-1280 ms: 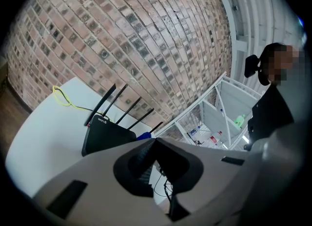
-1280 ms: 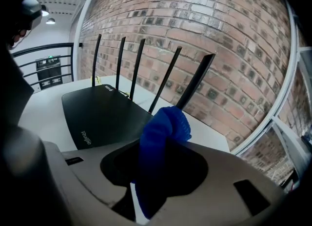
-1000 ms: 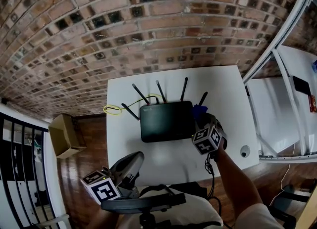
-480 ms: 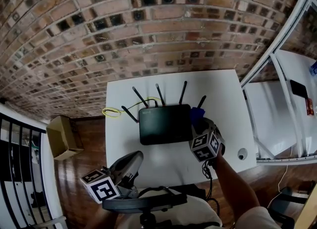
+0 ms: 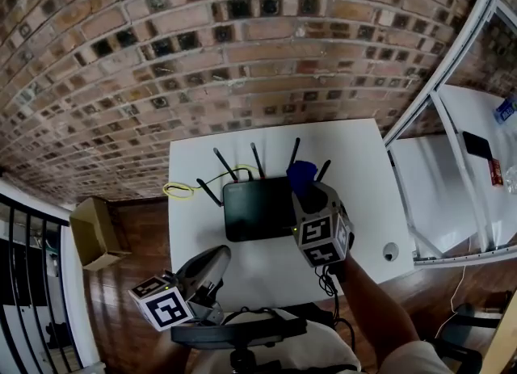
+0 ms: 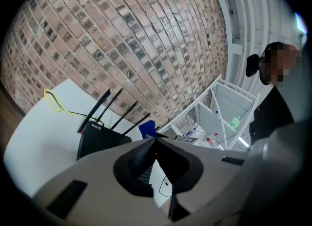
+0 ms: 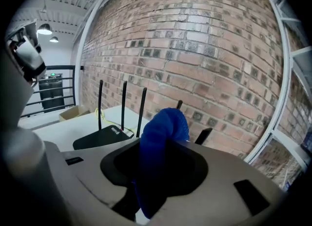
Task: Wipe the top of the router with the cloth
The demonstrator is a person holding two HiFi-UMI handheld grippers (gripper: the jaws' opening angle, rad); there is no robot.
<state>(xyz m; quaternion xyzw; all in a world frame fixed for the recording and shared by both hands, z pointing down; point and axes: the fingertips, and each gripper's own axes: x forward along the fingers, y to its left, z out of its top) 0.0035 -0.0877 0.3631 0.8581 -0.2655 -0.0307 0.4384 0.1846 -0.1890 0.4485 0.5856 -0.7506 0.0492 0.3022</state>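
Between the jaws of my right gripper (image 5: 309,195) I have the blue cloth (image 7: 165,125) pinched, its bunched end poking out past the tips. That gripper sits over the right edge of the black router (image 5: 257,209); I cannot tell whether the cloth touches its top. The router lies on the white worktop (image 5: 363,170), antennas toward the brick wall (image 5: 202,57), with a yellow cable (image 5: 182,191) looped at its left. My left gripper (image 6: 155,139) hangs low near the front edge, jaws pressed together on nothing.

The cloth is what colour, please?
The cloth is blue; the right gripper view shows it best.
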